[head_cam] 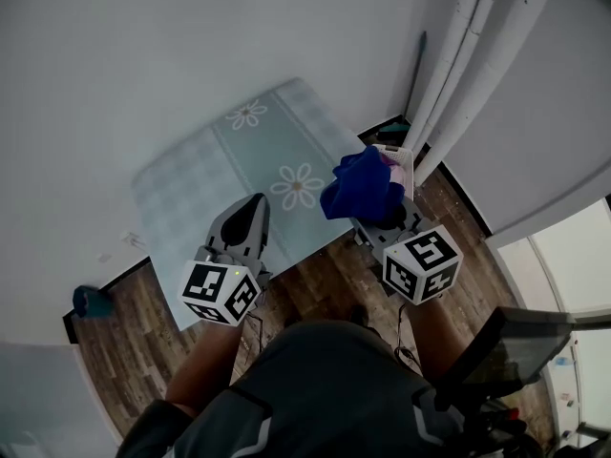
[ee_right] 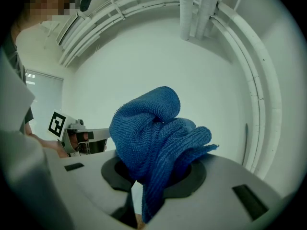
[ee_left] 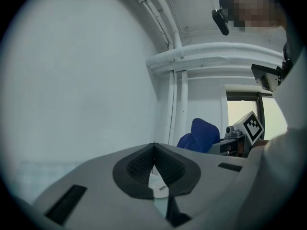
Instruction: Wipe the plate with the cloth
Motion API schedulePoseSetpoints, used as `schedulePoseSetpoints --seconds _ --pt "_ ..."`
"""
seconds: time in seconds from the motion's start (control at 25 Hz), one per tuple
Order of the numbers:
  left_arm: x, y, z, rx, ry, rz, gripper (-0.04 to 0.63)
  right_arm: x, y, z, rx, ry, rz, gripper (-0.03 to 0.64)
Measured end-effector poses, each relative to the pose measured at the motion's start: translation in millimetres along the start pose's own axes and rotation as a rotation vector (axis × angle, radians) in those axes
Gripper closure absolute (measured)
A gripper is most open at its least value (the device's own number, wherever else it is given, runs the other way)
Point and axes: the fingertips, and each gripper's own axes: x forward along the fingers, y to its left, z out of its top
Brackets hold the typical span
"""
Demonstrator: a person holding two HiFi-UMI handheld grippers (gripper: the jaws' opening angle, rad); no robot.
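Right tongs (ee_right: 158, 176) clamp the blue cloth (ee_right: 148, 128), its bunch standing lengthwise past the tips; left tongs (ee_left: 154, 147) closed, empty.

Cloth (head_cam: 363, 184) sits between the right gripper (ee_right: 156, 171) jaws, over the table (head_cam: 181, 184) at its near right corner. Left gripper (head_cam: 252, 206) is left of it, above the table's near edge. Pipes (head_cam: 458, 55) stand behind-right.

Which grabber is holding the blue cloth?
The right gripper: its jaws are shut on the bunched blue cloth. The left gripper has its jaws closed together at the tips, with no cloth in them.
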Motion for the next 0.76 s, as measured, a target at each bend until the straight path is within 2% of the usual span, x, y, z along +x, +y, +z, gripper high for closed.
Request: schedulePoseSetpoints --seconds 0.52,0.76 --pt "-3 -14 1 -0.016 -0.009 -0.008 0.586 -15 -1 2 -0.004 -0.008 -0.029 0.489" --pt "-14 -18 12 0.011 -0.057 0.015 0.586 -17 3 2 -0.010 0.000 -0.021 0.489"
